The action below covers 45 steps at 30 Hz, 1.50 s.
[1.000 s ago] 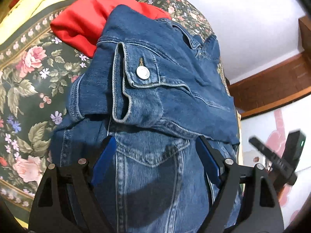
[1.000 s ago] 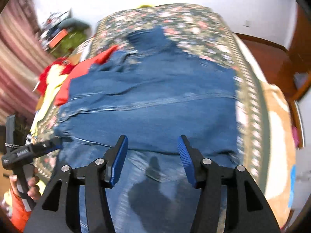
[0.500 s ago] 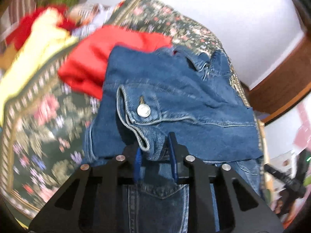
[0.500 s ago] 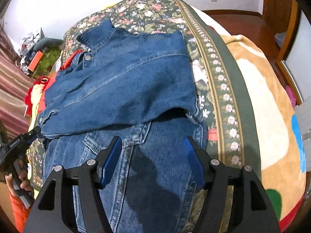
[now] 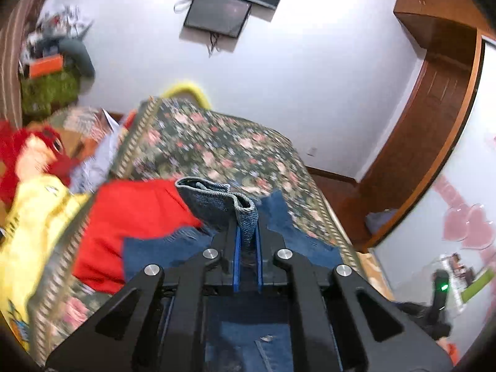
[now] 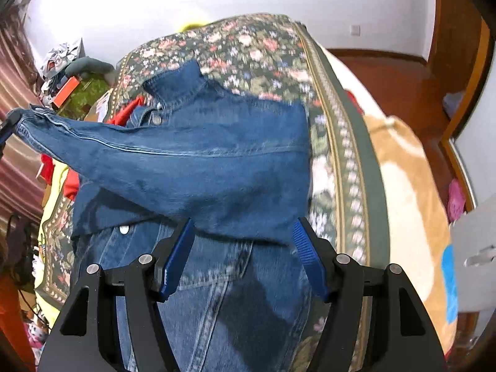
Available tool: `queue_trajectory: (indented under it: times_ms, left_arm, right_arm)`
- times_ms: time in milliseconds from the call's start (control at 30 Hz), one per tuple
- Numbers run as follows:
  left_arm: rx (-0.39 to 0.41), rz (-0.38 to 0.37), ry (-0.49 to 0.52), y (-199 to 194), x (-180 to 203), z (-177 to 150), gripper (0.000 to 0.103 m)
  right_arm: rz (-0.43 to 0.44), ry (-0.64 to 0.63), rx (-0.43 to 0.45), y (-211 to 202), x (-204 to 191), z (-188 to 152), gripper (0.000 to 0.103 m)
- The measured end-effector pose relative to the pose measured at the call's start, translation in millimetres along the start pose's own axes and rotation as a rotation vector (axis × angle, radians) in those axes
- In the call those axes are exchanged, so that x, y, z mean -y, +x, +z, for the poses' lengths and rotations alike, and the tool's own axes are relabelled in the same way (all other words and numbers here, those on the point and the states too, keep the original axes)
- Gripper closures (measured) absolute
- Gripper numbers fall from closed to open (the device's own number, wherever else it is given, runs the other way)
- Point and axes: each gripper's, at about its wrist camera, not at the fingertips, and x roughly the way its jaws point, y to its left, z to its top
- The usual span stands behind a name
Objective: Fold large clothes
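A blue denim jacket (image 6: 217,161) lies spread on the flowered bedspread (image 6: 254,43). My left gripper (image 5: 247,238) is shut on the jacket's sleeve cuff (image 5: 217,201), which sticks up folded between the blue pads, raised above the bed. In the right wrist view that sleeve (image 6: 62,130) stretches up and to the left, off the bed, to the picture's left edge. My right gripper (image 6: 245,248) stands open low over the jacket's lower body. Denim lies under its wide-apart pads and nothing is pinched between them.
A red garment (image 5: 133,217) and a yellow cloth (image 5: 34,217) lie left of the jacket. A brown blanket (image 6: 403,186) covers the bed's right side. Cluttered shelves (image 5: 49,71) stand at the far left. A wooden door (image 5: 434,108) is at the right, and a dark screen (image 5: 217,12) hangs on the wall.
My left gripper closed on the sleeve cuff and rose with it, tilting up toward the wall. The sleeve now hangs stretched in the air. The right gripper shifted slightly and stayed open.
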Motion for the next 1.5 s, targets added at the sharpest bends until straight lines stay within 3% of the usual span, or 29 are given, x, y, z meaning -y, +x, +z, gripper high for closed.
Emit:
queue_trajectory:
  times_ms: [100, 267, 400, 567, 667, 800, 933, 1100, 1367, 1500]
  left_arm:
    - [-0.044, 0.020, 0.012, 4.6, -14.2, -13.0, 0.096]
    - [-0.256, 0.129, 0.020, 40.9, -48.3, -64.1, 0.096]
    - [-0.345, 0.192, -0.017, 53.8, -79.3, -101.9, 0.094]
    - [-0.405, 0.239, -0.107, 55.7, -113.7, -135.4, 0.070]
    - [-0.414, 0.255, -0.138, 52.0, -126.4, -146.4, 0.058]
    - [-0.410, 0.261, -0.152, 43.9, -134.9, -150.4, 0.058]
    - [-0.398, 0.296, -0.105, 34.5, -129.1, -143.5, 0.058]
    - [-0.353, 0.289, -0.088, 13.3, -125.8, -127.5, 0.058]
    - [-0.317, 0.261, -0.081, -20.0, -117.5, -120.6, 0.043]
    - [-0.340, 0.247, -0.043, -27.2, -108.0, -130.9, 0.043]
  right_arm:
    - [-0.002, -0.009, -0.002, 5.3, -2.3, 5.0, 0.041]
    - [0.008, -0.015, -0.094, 36.2, -6.9, 6.0, 0.041]
    - [0.016, -0.013, -0.169, 60.1, -8.7, -3.9, 0.041]
    - [-0.011, -0.016, -0.215, 73.6, -7.8, -15.9, 0.041]
    - [-0.024, -0.023, -0.212, 71.5, -9.7, -18.5, 0.040]
    - [-0.033, -0.033, -0.210, 63.4, -13.2, -21.4, 0.040]
    - [-0.024, -0.042, -0.203, 53.7, -16.8, -21.5, 0.041]
    - [-0.051, -0.074, -0.138, 28.2, -23.7, -19.7, 0.041]
    - [-0.061, -0.132, -0.056, -15.3, -32.1, -27.9, 0.040]
    - [-0.077, -0.120, -0.069, -21.0, -21.9, -47.4, 0.028]
